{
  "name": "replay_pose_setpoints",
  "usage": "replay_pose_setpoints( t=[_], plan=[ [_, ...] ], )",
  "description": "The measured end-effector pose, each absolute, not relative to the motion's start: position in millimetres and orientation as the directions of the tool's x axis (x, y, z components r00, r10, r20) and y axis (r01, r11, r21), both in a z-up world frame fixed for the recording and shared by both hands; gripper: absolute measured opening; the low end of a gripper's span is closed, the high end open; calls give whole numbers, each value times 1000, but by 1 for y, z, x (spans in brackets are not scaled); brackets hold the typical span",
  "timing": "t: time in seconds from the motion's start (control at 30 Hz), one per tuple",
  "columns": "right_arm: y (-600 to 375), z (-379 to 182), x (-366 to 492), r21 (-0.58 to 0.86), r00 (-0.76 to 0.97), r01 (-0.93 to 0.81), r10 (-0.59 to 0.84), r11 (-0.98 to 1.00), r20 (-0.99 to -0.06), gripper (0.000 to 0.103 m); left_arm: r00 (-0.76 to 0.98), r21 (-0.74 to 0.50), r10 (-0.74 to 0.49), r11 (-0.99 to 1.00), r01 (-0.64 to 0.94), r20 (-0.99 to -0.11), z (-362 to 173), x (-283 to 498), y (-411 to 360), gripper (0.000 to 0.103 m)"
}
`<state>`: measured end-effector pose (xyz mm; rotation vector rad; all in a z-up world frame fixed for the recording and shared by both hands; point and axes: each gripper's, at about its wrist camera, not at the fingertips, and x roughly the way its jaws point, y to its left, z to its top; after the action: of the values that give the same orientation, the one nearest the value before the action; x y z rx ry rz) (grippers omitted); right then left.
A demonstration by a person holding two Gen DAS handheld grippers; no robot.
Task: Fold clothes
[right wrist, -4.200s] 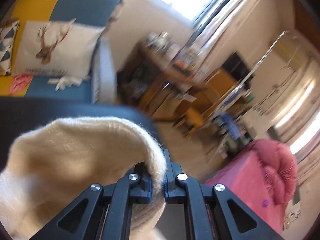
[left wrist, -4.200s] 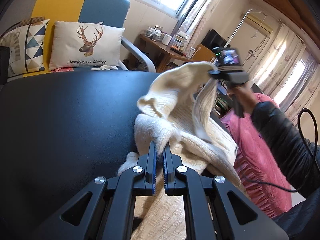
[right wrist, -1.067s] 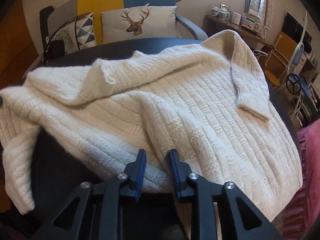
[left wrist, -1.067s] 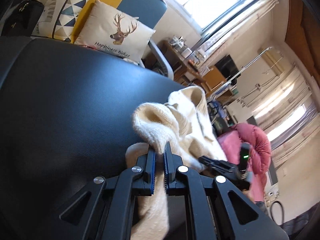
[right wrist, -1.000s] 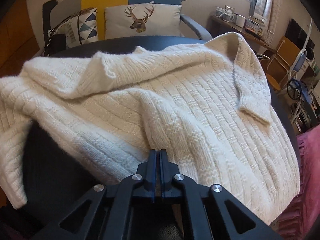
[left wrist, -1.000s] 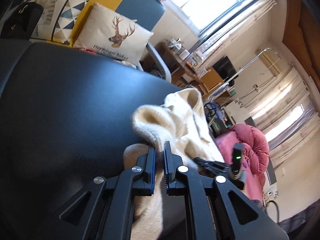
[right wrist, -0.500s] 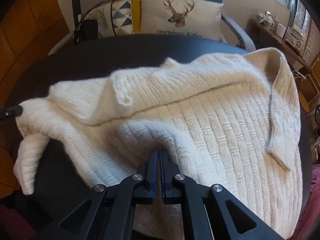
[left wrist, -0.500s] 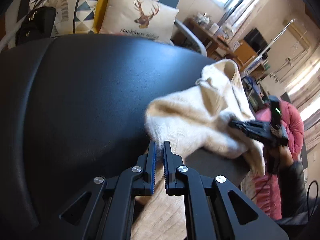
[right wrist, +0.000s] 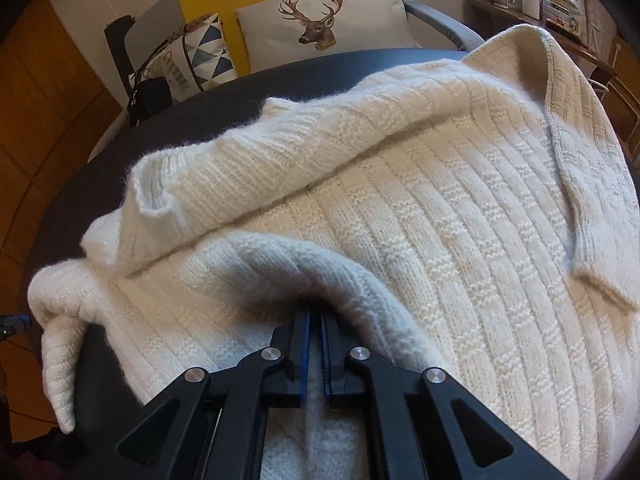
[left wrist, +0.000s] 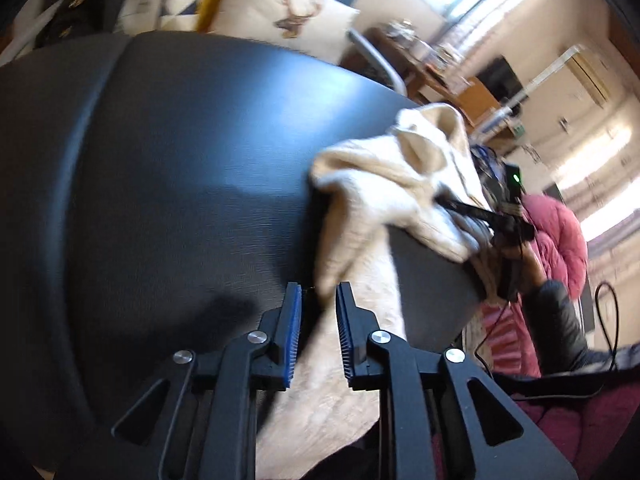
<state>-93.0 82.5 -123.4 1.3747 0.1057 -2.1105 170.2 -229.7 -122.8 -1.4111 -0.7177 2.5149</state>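
The cream knit sweater [right wrist: 400, 216] lies spread over the black table [left wrist: 160, 168], filling the centre and right of the right wrist view. The right gripper [right wrist: 315, 320], at lower centre, is clamped on a raised fold of it. The left gripper [left wrist: 318, 300] has just been opening; its jaws stand apart, a sweater corner loose between them.

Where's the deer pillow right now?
In the right wrist view, the deer pillow sits top centre on the sofa beyond the black table, right of the triangle-pattern cushion.
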Motion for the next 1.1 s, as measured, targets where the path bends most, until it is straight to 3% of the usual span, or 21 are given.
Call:
replay_pose_setpoints(
  t=[0.1, 0.33, 0.73, 0.77, 0.9, 1.1],
  plan=[
    [84, -124, -91, 240, -288, 534, -441, -811, -850, 3, -523, -457, 372, -889, 37, -767, -128, 154, -210, 22],
    [85, -123, -86, 231, -301, 538, -441, -810, -846, 3, -491, -447, 332, -885, 134, -805, -148, 137, -223, 22],
    [83, -117, -80, 253, -305, 532, -462, -808, -833, 3, -431, -555, 477, -829, 69, -766, -168, 118, -215, 21],
    [82, -117, -80, 251, -307, 534, -461, -808, -832, 3, -440, -540, 461, -839, 67, -770, -165, 116, -213, 7],
    [80, -118, -80, 248, -313, 538, -464, -806, -828, 3, -441, -448, 383, -893, 51, -812, -147, 126, -212, 5],
    [81, -119, -81, 259, -319, 537, -478, -803, -818, 3, -494, -227, 241, -970, -90, -835, -62, 168, -210, 5]
  ],
)
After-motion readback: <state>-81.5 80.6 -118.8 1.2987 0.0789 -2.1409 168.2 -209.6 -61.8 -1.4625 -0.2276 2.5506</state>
